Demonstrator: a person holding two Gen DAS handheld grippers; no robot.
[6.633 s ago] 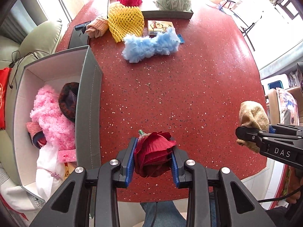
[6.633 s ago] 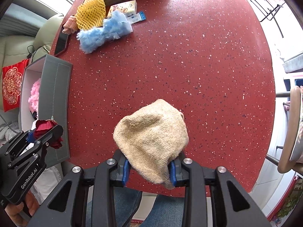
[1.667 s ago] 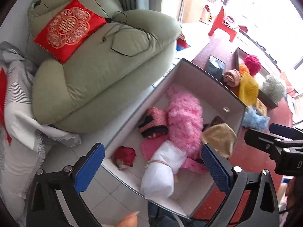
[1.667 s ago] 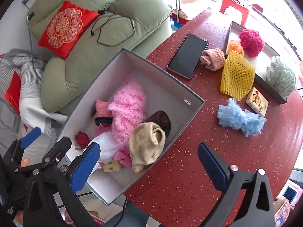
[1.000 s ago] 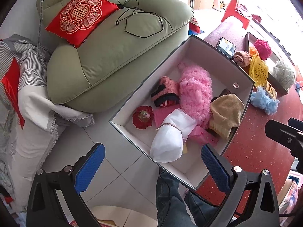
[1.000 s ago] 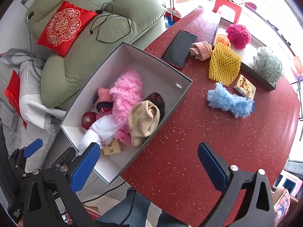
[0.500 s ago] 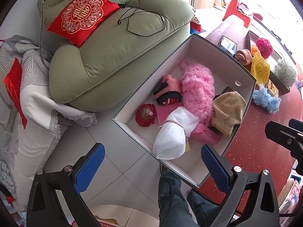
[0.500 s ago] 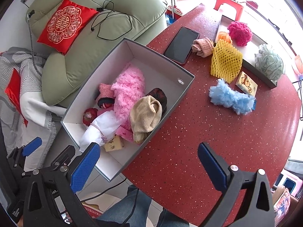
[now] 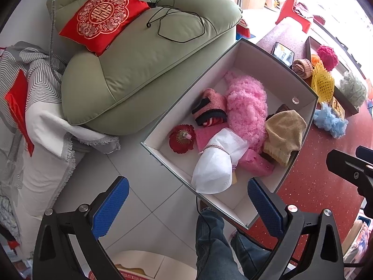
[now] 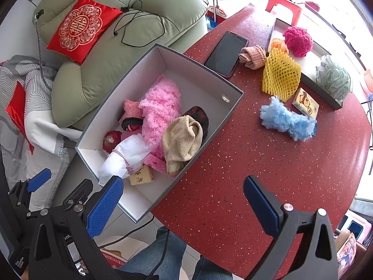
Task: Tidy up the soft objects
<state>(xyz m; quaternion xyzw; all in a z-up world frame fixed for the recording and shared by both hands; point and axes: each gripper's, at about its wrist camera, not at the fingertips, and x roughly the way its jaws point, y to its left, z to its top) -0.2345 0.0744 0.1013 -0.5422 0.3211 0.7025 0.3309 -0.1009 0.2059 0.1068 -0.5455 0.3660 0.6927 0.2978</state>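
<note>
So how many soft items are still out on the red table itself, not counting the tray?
3: a rolled tan sock beside the phone, a yellow foam net next to it, and a blue fluffy piece nearer the table's middle. Others may hide behind them.

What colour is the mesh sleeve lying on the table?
Yellow; the mesh sleeve shows best in the right wrist view.

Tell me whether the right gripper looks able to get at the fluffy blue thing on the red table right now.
Probably yes. The right gripper is open and empty, and the fluffy blue piece lies uncovered on the red table, with only bare tabletop between them.
</note>
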